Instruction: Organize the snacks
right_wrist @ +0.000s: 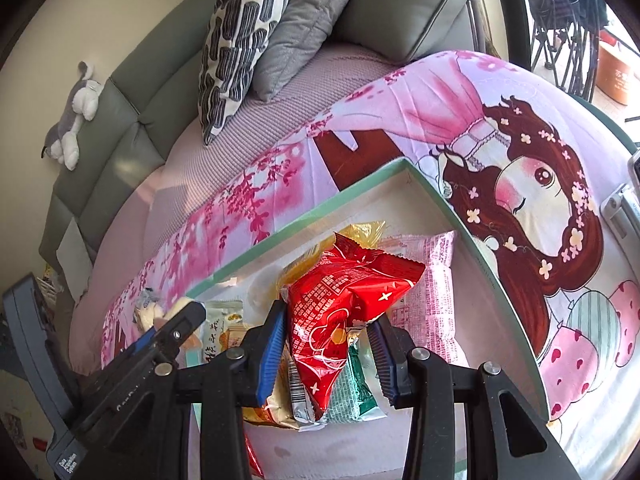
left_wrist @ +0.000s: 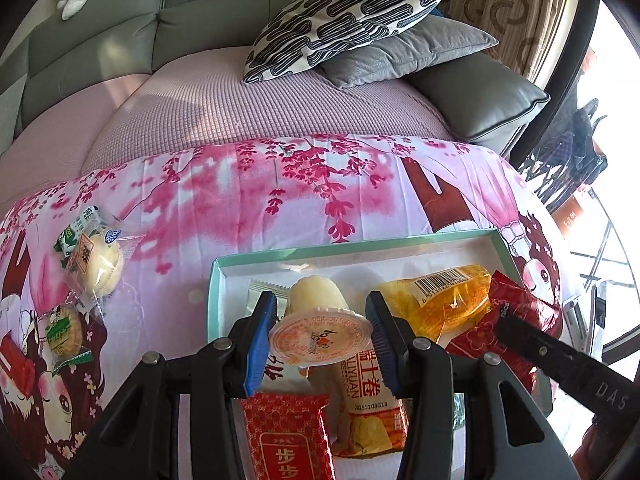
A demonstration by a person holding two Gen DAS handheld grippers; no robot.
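My left gripper (left_wrist: 320, 320) is shut on a small jelly cup (left_wrist: 320, 338) with an orange printed lid, its pale body pointing away from the camera. It hangs over a shallow white box with a mint-green rim (left_wrist: 352, 246). My right gripper (right_wrist: 330, 320) is shut on a red snack packet (right_wrist: 344, 300) over the same box (right_wrist: 480, 248). In the box lie a yellow packet (left_wrist: 444, 300), a red packet (left_wrist: 288, 436), an egg-roll pack (left_wrist: 372, 412), a pink packet (right_wrist: 434, 292) and a green one (right_wrist: 352, 392). A wrapped bun (left_wrist: 98, 266) and a wrapped biscuit (left_wrist: 62, 332) lie on the cloth at left.
The box rests on a pink cartoon-print cloth (left_wrist: 280, 200) over a round surface. Behind it are a grey sofa (left_wrist: 100, 40) with a patterned pillow (left_wrist: 352, 16), a grey cushion (left_wrist: 412, 52) and a plush toy (right_wrist: 72, 120). Chairs (right_wrist: 560, 20) stand by the bright window at right.
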